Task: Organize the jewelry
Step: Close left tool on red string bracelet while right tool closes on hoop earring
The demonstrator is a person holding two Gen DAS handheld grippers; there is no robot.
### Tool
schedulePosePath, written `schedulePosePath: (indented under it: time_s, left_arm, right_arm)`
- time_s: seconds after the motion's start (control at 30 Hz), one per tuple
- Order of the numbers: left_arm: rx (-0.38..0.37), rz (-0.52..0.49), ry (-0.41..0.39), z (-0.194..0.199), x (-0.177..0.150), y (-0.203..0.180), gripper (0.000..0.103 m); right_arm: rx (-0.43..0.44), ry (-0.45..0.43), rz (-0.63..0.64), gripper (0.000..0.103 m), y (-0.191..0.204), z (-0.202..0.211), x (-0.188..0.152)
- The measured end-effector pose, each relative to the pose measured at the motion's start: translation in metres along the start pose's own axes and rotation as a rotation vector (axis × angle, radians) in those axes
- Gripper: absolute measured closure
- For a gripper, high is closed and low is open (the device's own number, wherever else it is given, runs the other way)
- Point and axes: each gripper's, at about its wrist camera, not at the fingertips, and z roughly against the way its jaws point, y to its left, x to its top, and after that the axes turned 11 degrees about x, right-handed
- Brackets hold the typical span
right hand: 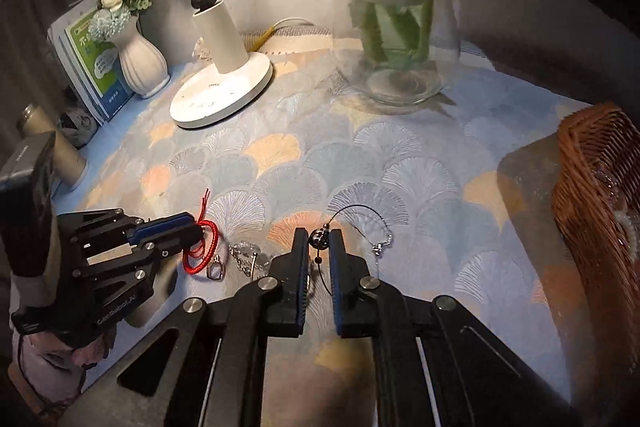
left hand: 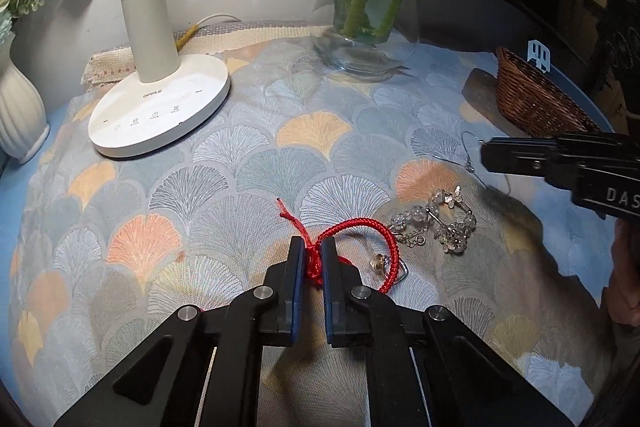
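Left wrist view: closest to the lens, the left gripper [left hand: 312,251] has its jaws drawn in on the knotted part of the red cord bracelet [left hand: 360,227], which lies on the patterned cloth [left hand: 240,167]. Most of the loop trails to the right, with a small charm [left hand: 379,261] inside it. Just beside the loop lies the crystal bead bracelet [left hand: 436,217]; the two appear to touch or nearly so. Judgement: lift the cord straight up and slowly, so that the loop does not drag the beads along. The right gripper [left hand: 486,157] enters from the right edge with a thin wire piece [left hand: 468,155] at its tip. The wicker basket [left hand: 532,103] stands beyond it, the probable destination. The lamp base [left hand: 160,107] and glass vase [left hand: 372,7] stand well apart at the rear.

Right wrist view: the right gripper [right hand: 319,241] is nearly closed, its pads pinching a dark bead on a thin wire necklace [right hand: 360,215]; the wire arches ahead to a small silver clasp [right hand: 380,247]. Judgement: keep the pinch firm and raise the wire clear of the cloth before moving right, since the slack end may snag. The wicker basket [right hand: 592,187] sits at the right with an open path and already holds something pale. The left gripper [right hand: 196,227] stands left, closed on the red cord bracelet [right hand: 204,243]. A white vase [right hand: 140,63] and flowers stand far left.
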Motion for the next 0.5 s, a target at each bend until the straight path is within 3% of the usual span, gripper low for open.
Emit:
schedulePosePath:
  time_s: [0.17, 0.43, 0.5]
  left_arm:
    - [-0.006, 0.011, 0.007, 0.003, -0.002, 0.002, 0.097]
    - [-0.139, 0.143, -0.019, 0.043, -0.025, 0.027, 0.098]
    - [-0.143, 0.146, -0.028, 0.055, -0.029, 0.028, 0.098]
  right_arm:
    - [0.008, -0.022, -0.036, 0.093, -0.009, 0.033, -0.027]
    - [0.049, -0.072, -0.072, 0.093, -0.001, 0.072, -0.071]
    - [0.061, -0.079, -0.08, 0.093, 0.002, 0.078, -0.078]
